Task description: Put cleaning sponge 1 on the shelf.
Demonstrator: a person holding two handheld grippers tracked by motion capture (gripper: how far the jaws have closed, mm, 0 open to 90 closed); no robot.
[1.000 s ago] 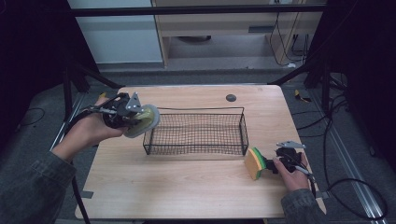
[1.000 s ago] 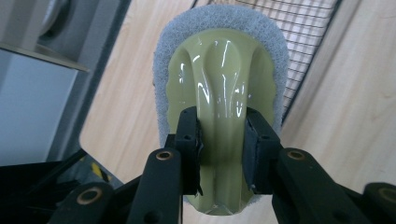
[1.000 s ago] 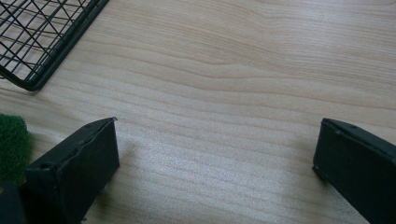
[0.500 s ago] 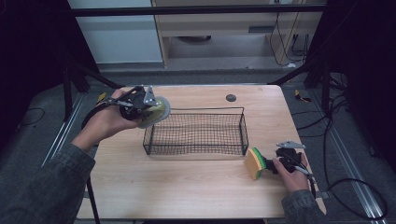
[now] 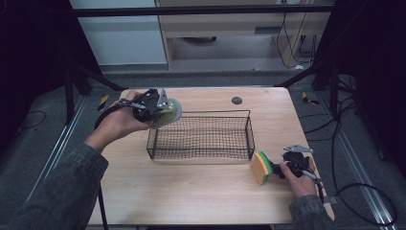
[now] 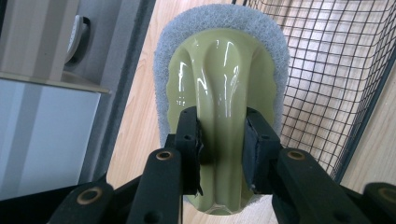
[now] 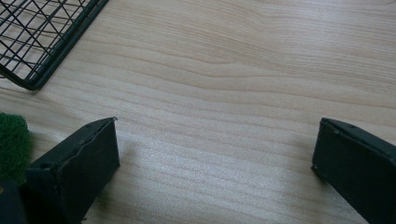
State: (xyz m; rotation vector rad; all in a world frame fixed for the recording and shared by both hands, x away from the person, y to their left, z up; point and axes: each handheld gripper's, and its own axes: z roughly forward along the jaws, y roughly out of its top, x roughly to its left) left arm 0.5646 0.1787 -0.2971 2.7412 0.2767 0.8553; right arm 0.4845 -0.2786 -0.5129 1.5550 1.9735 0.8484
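Between the black jaws of the left gripper (image 6: 222,154), clamped on its glossy green handle ridge, a grey-padded scrubber (image 6: 224,79) hangs above the table (image 5: 201,201) at the near-left corner of the wire basket (image 5: 201,136), seemingly mid-carry toward a drop inside. Clearing the basket's rim before loosening the grip looks like the next demand. Across the table, the right gripper (image 7: 215,163) rests with jaws wide apart over bare wood, a yellow-and-green sponge (image 5: 262,167) just beside it.

Overhead view, two close gripper views, shared basket (image 5: 201,136)
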